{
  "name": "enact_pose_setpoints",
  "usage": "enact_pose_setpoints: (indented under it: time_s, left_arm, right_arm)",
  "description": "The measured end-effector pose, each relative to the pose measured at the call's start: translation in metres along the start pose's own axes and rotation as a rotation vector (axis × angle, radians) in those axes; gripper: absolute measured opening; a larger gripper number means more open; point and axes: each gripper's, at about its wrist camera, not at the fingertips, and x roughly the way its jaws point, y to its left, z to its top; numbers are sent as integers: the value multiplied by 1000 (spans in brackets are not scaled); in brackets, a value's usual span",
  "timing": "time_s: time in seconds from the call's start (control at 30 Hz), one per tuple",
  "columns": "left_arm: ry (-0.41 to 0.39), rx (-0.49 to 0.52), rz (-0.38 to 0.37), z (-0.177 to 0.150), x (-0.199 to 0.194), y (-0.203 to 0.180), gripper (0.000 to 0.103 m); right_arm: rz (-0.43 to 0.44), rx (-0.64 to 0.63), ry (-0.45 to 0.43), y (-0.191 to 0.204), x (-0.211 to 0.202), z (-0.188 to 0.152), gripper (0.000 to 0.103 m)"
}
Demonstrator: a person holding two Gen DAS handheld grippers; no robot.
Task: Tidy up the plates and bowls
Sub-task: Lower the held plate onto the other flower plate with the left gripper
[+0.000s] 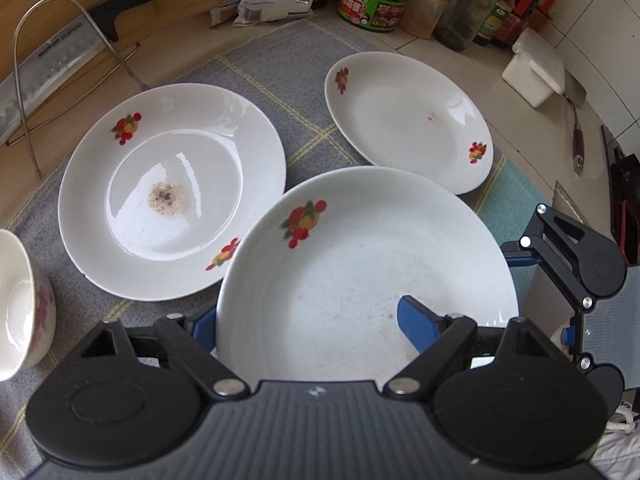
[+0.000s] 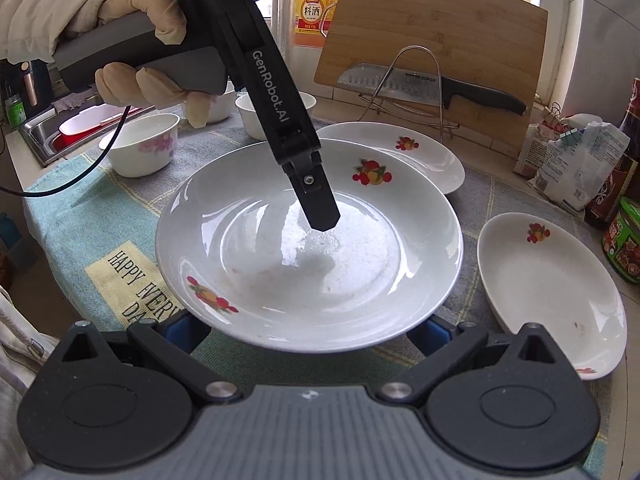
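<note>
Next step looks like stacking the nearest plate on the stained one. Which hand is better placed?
Left, probably. The left gripper straddles the plate at its rim, one finger inside, and the stained plate lies right beside it. The right gripper only sits spread under the rim.

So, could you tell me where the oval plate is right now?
The oval plate lies on the cloth at the upper right of the left wrist view, beyond the held plate and right of the stained round plate.
</note>
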Motion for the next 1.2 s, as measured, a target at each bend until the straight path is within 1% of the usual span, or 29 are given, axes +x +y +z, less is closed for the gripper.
enact_pose_setpoints:
  time_s: [0.23,0.53,0.87,1.2]
  left_arm:
    - [-12,41,-7,35,10,-18,88]
    - [-15,90,-19,70,24,-36,88]
    - [-12,136,-33,103,41,-54,88]
    - [13,187,-51,132,63,-73,88]
  right_arm:
    - [-34,22,-7,-28,-12,-6,103]
    - [-76,42,-10,-62,-20,-12,103]
    - [-118,78,-13,-94,-29,-21,103]
    - [-154,129,-3,-117,-32,-32,103]
